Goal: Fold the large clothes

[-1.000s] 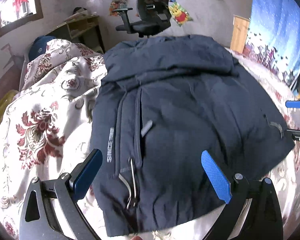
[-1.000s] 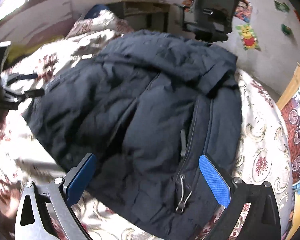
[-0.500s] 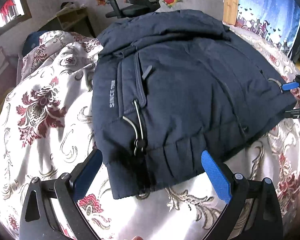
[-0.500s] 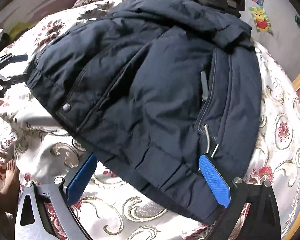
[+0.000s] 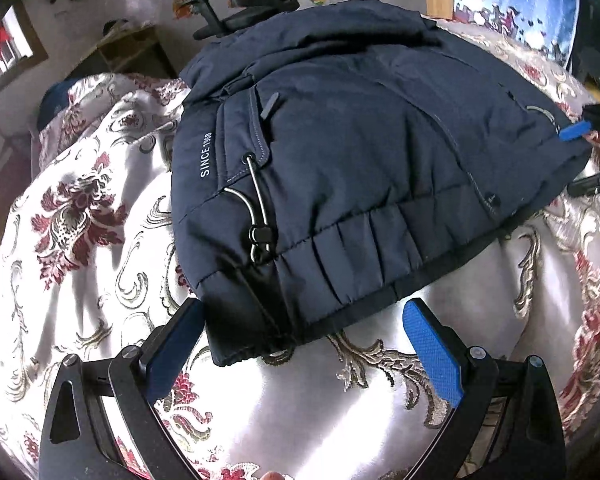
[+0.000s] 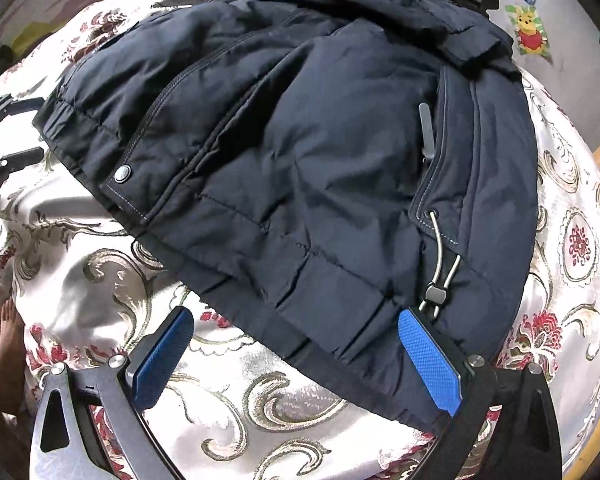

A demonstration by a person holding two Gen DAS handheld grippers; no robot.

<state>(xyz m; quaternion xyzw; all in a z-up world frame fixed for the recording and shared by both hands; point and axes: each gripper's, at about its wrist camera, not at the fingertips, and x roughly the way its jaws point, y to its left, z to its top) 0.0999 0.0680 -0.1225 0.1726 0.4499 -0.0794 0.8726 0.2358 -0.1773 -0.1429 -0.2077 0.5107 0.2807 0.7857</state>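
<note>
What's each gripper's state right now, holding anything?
Left gripper: open, holding nothing, at the hem of the dark jacket.
Right gripper: open, holding nothing, at the jacket's hem near the drawcord toggle.

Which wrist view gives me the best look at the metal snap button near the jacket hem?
The right wrist view: the snap button sits large, shiny and unobstructed on the jacket placket by the hem. In the left wrist view the same snap button is only a small dark dot far to the right.
</note>
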